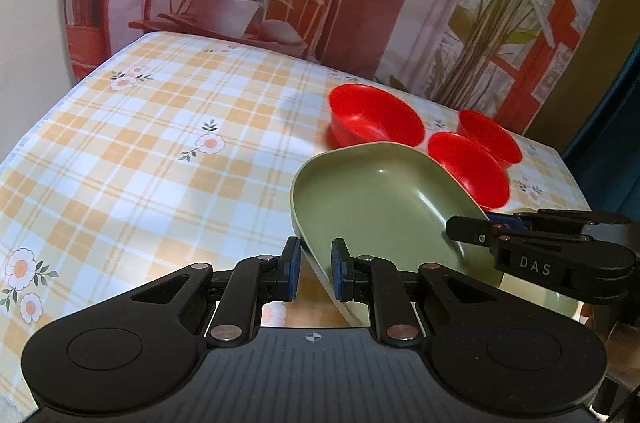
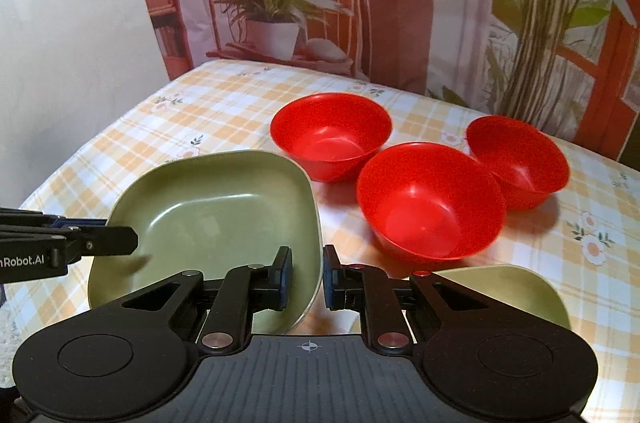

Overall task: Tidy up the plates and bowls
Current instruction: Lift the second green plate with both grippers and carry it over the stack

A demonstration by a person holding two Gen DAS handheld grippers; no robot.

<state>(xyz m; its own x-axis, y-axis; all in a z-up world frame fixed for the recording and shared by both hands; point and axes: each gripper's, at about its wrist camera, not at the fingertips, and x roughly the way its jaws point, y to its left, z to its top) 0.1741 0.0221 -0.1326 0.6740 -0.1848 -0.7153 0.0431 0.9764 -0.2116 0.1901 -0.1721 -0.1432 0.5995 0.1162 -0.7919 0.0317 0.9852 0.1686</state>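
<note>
While both jaws clamp one green plate [image 2: 208,219] off the surface, three bowls [image 2: 430,201] sit unstacked and another plate [image 2: 516,287] waits: barely begun

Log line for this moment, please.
left gripper: shut on green plate rim | right gripper: shut on opposite rim | plate lifted | three red bowls on table | second green plate below

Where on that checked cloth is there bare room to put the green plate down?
The wide stretch of tablecloth left of the green plate, out to the table's left edge, lies bare. The right side is crowded: three red bowls sit close together, with a second green plate in front of them.
</note>
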